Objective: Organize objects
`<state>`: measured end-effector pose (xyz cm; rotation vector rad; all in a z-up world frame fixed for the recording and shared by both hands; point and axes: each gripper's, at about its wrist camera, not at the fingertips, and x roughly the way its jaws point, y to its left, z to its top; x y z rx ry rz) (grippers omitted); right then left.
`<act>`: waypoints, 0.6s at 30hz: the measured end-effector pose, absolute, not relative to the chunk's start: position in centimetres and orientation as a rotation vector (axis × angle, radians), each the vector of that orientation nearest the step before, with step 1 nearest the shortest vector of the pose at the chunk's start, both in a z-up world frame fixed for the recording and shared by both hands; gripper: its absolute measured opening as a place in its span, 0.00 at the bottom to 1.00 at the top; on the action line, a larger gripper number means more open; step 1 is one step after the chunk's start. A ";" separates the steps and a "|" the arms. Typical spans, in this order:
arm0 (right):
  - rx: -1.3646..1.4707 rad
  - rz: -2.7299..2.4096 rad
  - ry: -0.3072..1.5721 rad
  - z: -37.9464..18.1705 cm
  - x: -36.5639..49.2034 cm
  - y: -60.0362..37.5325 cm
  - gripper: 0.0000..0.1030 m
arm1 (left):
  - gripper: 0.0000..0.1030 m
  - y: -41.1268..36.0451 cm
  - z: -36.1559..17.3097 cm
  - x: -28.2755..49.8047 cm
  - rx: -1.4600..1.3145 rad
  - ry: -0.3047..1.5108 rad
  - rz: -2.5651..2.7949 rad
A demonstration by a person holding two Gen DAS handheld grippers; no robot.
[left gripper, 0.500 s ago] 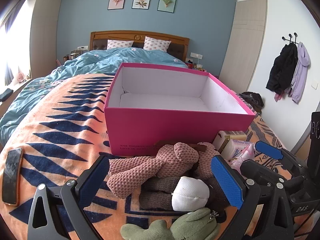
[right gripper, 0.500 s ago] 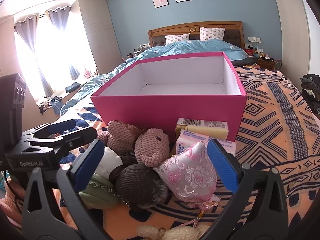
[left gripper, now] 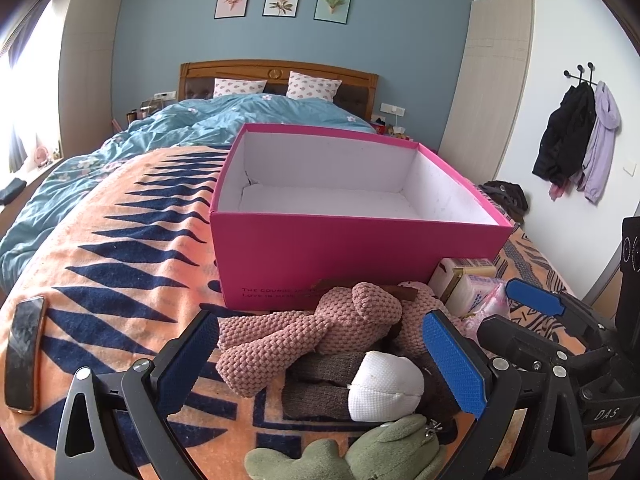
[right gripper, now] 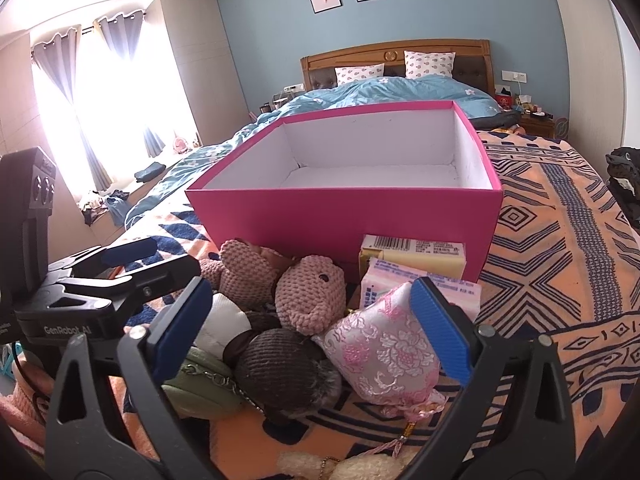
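**Both grippers lined up on the toy pile, box empty**

Left gripper [left gripper: 320, 356] is wide open, nothing pinched; pink knit toy [left gripper: 316, 332] and the brown toy w/ white patch [left gripper: 376, 384] lie between its blue pads but untouched. Right gripper [right gripper: 312, 328] is likewise spread wide w/ no hold; pink brocade pouch [right gripper: 384, 356] sits lower centre of its view, just inside the right-hand pad.

Vs half a sec ago: almost nothing differs. Both views frame the pile the same way, the pads stand equally far apart, and no item has shifted. So this reads as a pause over the pile, not a grab underway.

Pink box [left gripper: 360, 256] sits on the bed just behind the pile, mid frame; its white inside is bare as far as visible. Green soft toy [left gripper: 360, 452] is at bottom centre of the left view; yellow carton [right gripper: 416, 258] and pink packet [right gripper: 400, 280] rest against the box's front wall. A phone [left gripper: 22, 356] lies at far left on the orange blanket [left gripper: 120, 280].

Meaning for the task: sorting hasn't started, everything is still outside the box. Likely next, each gripper closes on what's in front of it, the left on a knit toy and the right on the pouch.
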<state>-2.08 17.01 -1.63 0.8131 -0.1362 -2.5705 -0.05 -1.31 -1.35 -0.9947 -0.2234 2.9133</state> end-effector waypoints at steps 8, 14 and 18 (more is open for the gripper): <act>0.886 -2.478 -0.110 -2.3 -3.4 15.8 0.69 | 1.00 -2.6 -2.1 -0.6 -1.037 -0.216 2.893; 0.989 -2.439 -0.073 -3.2 -5.5 14.8 0.53 | 1.00 -4.0 -3.1 -1.2 -1.095 -0.249 2.867; 1.049 -2.447 -0.044 -3.7 -6.3 14.5 0.50 | 1.00 -4.6 -3.3 -1.4 -1.106 -0.241 2.858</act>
